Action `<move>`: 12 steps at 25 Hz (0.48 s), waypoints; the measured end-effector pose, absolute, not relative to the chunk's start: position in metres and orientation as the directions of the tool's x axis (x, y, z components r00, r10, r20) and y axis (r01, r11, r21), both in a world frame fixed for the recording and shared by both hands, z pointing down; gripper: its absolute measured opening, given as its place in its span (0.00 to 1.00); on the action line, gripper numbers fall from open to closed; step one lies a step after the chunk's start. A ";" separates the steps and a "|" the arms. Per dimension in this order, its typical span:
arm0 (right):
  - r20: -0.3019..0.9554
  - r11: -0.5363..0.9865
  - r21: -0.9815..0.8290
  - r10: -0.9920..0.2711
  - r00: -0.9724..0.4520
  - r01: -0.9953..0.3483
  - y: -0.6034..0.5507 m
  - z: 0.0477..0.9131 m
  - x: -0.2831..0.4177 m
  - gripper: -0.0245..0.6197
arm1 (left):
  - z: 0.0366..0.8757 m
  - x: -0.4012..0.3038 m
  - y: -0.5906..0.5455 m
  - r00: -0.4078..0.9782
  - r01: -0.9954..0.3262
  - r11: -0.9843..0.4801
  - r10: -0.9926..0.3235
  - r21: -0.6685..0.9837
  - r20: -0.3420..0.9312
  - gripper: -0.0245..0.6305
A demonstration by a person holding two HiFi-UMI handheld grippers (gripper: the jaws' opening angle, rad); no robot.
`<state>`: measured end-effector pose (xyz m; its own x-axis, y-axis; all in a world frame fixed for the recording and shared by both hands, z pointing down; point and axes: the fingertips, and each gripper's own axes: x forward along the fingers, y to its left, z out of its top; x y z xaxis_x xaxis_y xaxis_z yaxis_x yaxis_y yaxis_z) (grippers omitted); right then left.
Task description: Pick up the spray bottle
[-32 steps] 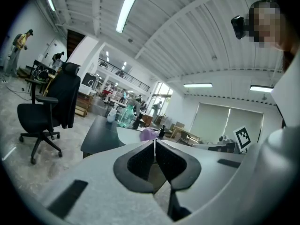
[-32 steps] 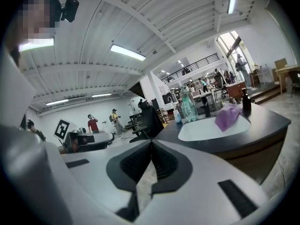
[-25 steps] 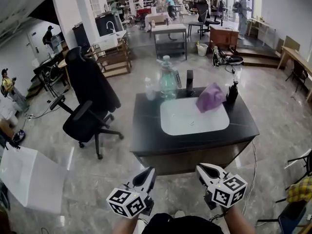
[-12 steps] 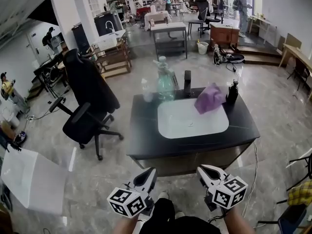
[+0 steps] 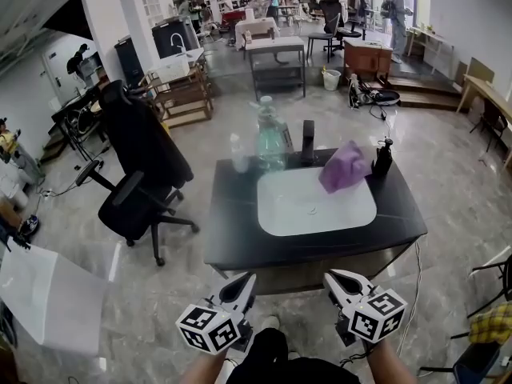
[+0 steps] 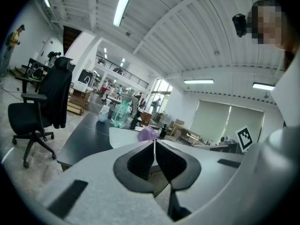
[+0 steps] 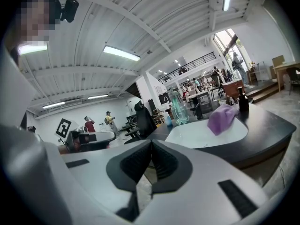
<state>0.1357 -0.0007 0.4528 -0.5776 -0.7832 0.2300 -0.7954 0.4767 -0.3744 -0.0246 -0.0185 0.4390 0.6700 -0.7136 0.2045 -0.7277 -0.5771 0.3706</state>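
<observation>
The spray bottle point(image 5: 238, 152) is small and whitish and stands at the back left of a black counter point(image 5: 232, 230), beside a big green water bottle point(image 5: 270, 138). In the left gripper view the spray bottle point(image 6: 103, 112) shows far ahead, and in the right gripper view it point(image 7: 168, 121) is a small bluish shape. My left gripper point(image 5: 246, 282) and right gripper point(image 5: 330, 277) hover side by side in front of the counter's near edge, well short of the bottle. Both are shut with nothing between the jaws point(image 6: 154, 146) point(image 7: 151, 146).
A white sink basin point(image 5: 316, 201) is set into the counter, with a purple cloth point(image 5: 346, 166) on its far right rim, a black faucet point(image 5: 308, 141) behind it and a dark dispenser bottle point(image 5: 383, 157) at the right. A black office chair point(image 5: 136, 182) stands left of the counter.
The counter has drawn nearer and sits lower in the head view as I move toward it. Both grippers stay shut and keep their place in the picture.
</observation>
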 end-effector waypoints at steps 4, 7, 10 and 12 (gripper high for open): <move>0.238 0.478 -0.378 -0.778 -0.582 -0.793 -0.019 0.456 0.127 0.05 | 0.444 -0.031 -0.035 0.671 -0.728 -0.575 -0.710 0.375 0.213 0.06; 0.245 0.481 -0.375 -0.773 -0.585 -0.793 -0.035 0.460 0.120 0.05 | 0.448 -0.036 -0.053 0.672 -0.726 -0.572 -0.710 0.381 0.212 0.06; 0.254 0.473 -0.375 -0.775 -0.579 -0.797 -0.050 0.460 0.115 0.05 | 0.451 -0.038 -0.070 0.680 -0.718 -0.577 -0.700 0.389 0.217 0.06; 0.258 0.468 -0.371 -0.778 -0.573 -0.802 -0.060 0.457 0.113 0.05 | 0.449 -0.039 -0.081 0.688 -0.711 -0.582 -0.693 0.395 0.217 0.06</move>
